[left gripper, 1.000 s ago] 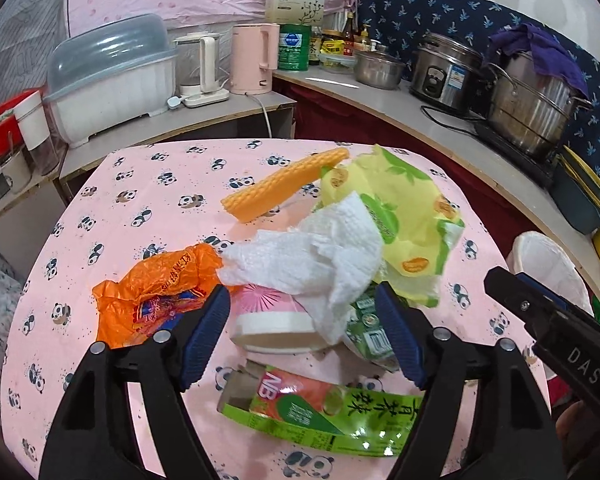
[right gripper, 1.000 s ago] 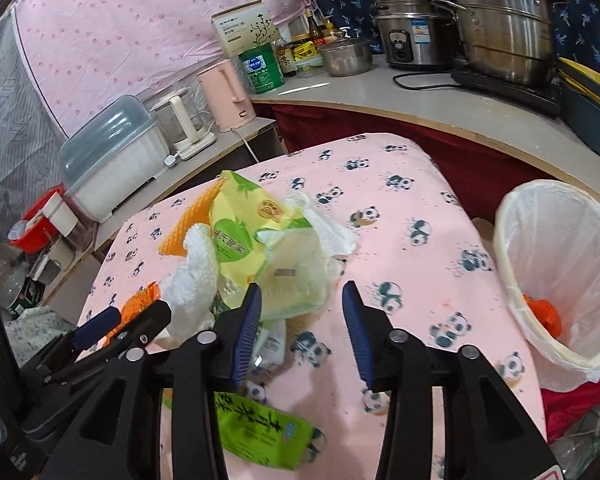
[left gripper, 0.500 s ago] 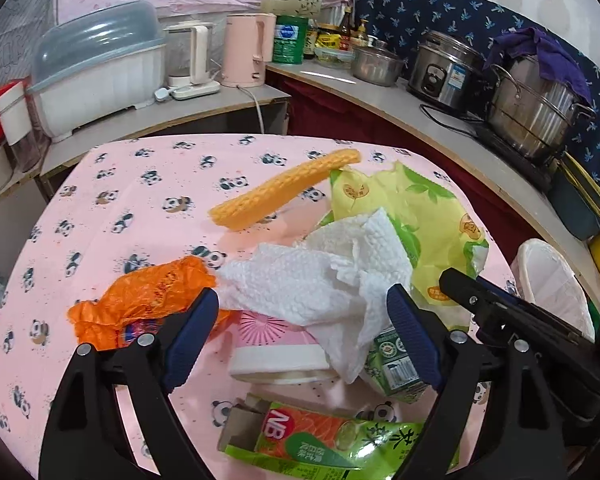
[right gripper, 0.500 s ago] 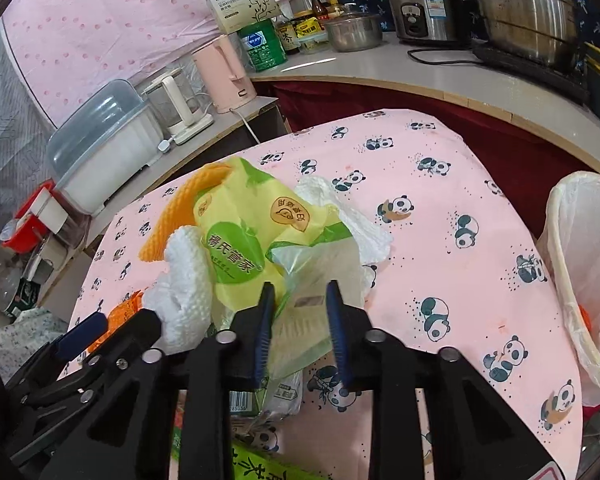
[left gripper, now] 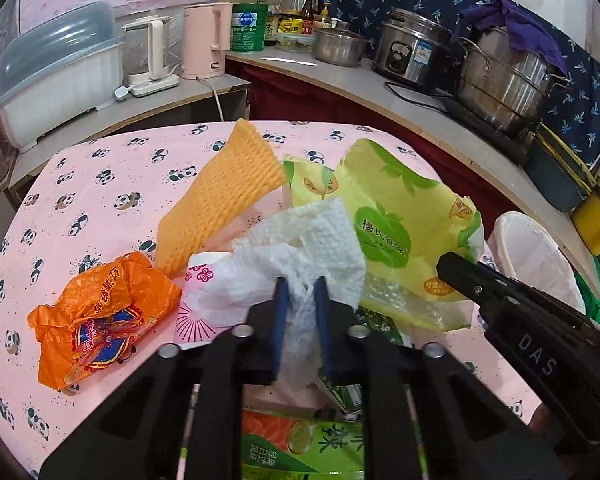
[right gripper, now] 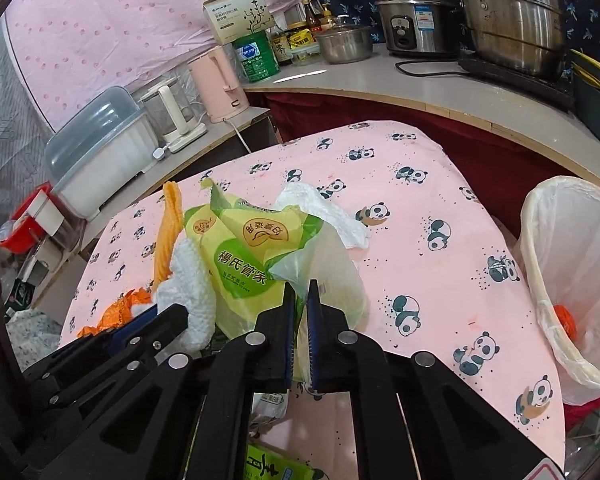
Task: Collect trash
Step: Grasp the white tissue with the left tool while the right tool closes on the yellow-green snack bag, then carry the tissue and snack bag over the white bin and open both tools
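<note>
Kitchen counters crowded with a pink kettle (left gripper: 204, 40), a rice cooker (left gripper: 414, 50) and a big steel pot (left gripper: 508, 88) ring the table (left gripper: 100, 168) we work at, its pink panda-print cloth heaped with rubbish.

Going left to right in the left wrist view, we see a crumpled orange bag (left gripper: 100, 316) near the table's left edge, then a ribbed orange foam sleeve (left gripper: 220, 196) whose long axis runs from the middle of the table toward its far edge. Beside it a pink paper cup (left gripper: 204, 304) lies half under a white paper towel (left gripper: 300, 256). Our left gripper (left gripper: 300, 300) has its blue pads pressed together on a fold of that towel, which bunches between them. A green snack pack (left gripper: 300, 448) lies at the near edge, under the gripper.

Just right of the towel, the yellow-green plastic bag (right gripper: 240, 264) stands bunched up. Our right gripper (right gripper: 299, 304) pinches its thin clear edge, jaws nearly touching with only film between them.

Beyond the table's right edge stands the white-lined bin (right gripper: 572, 272), something orange already inside. We judge the carry goes rightward: the bin lies right of both grippers, and the right hand with its bag is the nearer, so it should clear the edge first.
</note>
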